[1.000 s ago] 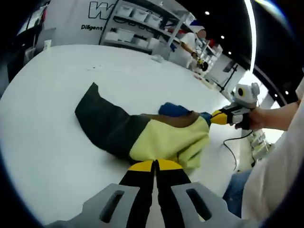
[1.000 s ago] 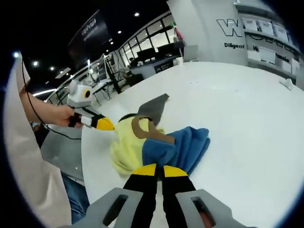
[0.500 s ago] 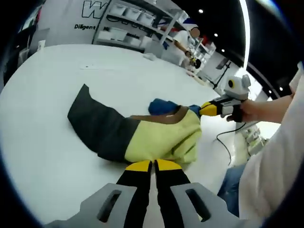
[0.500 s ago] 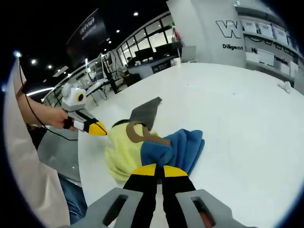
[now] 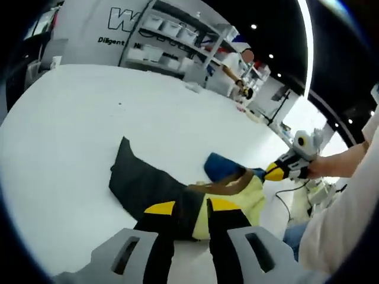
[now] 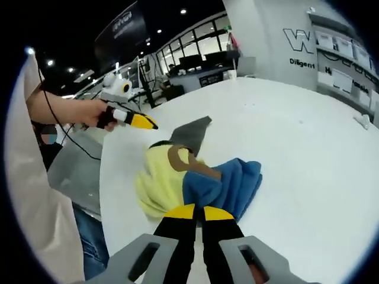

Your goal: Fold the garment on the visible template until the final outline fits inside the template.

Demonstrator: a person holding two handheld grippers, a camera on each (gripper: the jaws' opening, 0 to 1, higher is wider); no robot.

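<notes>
The garment (image 5: pixel 142 183) lies crumpled on the white table (image 5: pixel 77 124). It has a dark part, a yellow part (image 6: pixel 163 177), a blue part (image 6: pixel 228 183) and a brown band. My left gripper (image 5: pixel 190 207) is open, its jaws spread above the dark and yellow cloth with nothing held. In the right gripper view the left gripper (image 6: pixel 148 123) hangs in the air beyond the garment, held by a hand. My right gripper (image 6: pixel 200 212) is shut on the blue edge of the garment. From the left gripper view the right gripper (image 5: pixel 273 172) touches the garment's far side.
The table's edge (image 6: pixel 103 195) runs close beside the garment, with the person's legs and a cable (image 5: pixel 284 192) past it. A small white scrap (image 6: pixel 361 118) lies far off on the table. Shelves with boxes (image 5: pixel 172 35) and another person (image 5: pixel 240 65) stand behind.
My left gripper has opened, let go of the yellow cloth and lifted away from the garment. The right gripper stays shut on the blue edge.
</notes>
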